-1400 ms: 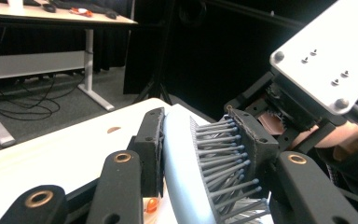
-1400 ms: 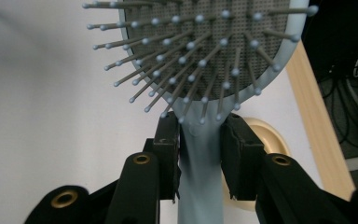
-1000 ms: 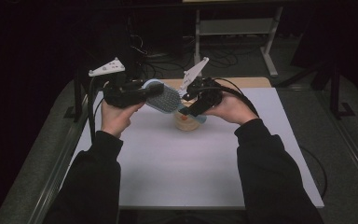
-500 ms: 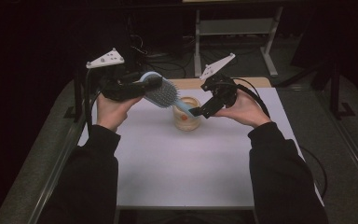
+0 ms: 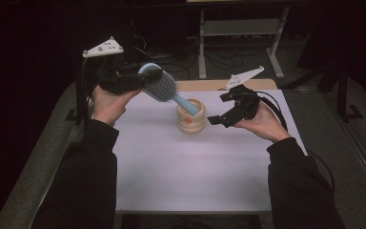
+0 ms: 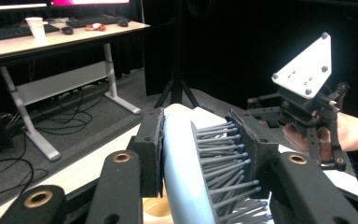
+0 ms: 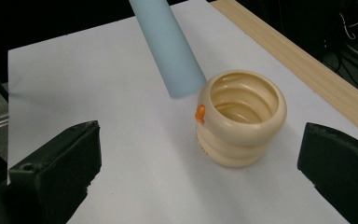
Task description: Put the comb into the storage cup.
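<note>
Clamped in the left gripper [image 5: 140, 78] by its bristled head: a pale blue plastic paddle hairbrush [image 5: 164, 88], tilted, handle slanting down toward a cream ribbed ceramic cup [image 5: 191, 116] with a small orange knob on its side. Handle tip just beside the cup's rim in the right gripper view, over the mouth in the high view; touching or not, cannot tell. Jaws of the left gripper pressed on the brush's back and bristles [image 6: 219, 149]. Right gripper [image 5: 219, 112] just beside the cup, jaws spread wide, nothing between them, cup [image 7: 239, 116] framed in the gap. Cup upright near the far middle of a white sheet [image 5: 195, 167] on the table, a light wooden strip [image 5: 209, 85] along its far edge. Faint print low on the cup, too small to read. Broad bare sheet on the near side and to both flanks. Beyond the table: a white-legged desk [image 6: 51, 42] with a paper cup [image 6: 36, 26], cables on the floor.
</note>
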The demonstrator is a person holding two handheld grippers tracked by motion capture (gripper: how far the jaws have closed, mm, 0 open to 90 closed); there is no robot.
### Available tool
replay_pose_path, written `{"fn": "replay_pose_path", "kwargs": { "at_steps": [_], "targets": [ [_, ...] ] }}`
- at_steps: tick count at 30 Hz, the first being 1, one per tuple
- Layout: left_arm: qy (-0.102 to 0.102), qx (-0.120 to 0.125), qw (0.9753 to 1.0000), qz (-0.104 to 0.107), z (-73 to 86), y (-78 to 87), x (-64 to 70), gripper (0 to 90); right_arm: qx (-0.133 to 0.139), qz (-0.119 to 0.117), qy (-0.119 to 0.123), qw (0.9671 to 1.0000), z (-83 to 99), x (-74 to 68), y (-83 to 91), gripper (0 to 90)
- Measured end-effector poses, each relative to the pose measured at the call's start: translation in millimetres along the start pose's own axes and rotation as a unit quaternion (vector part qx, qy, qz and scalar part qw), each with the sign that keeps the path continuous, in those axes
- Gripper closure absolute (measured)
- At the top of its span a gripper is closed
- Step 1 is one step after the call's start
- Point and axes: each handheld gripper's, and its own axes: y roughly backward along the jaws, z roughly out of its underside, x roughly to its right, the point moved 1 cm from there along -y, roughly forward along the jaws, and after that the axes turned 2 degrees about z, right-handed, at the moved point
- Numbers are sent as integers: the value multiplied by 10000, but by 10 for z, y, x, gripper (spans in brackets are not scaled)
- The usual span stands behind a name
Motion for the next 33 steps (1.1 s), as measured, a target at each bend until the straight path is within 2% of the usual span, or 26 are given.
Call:
{"fn": "replay_pose_path", "kwargs": {
  "at_steps": [7,13,16,28,33],
  "targets": [
    [13,-49,9999,-119,-28,-21,-82,585,-17,16,-152,9999,271,37,64,0],
    [2,-33,9998,-211,-111,-39,-118,585,-53,24,-307,9995,505,50,109,0],
    [-81,-90,9995,-289,-159,-48,-117,585,-72,34,-414,9991,610,71,132,0],
    [-250,-246,9986,-397,-334,-216,-146,584,10,47,-614,9981,847,118,214,0],
    [-208,-278,9985,-417,-329,-310,-198,584,35,18,-677,9977,937,118,222,0]
  ]
}}
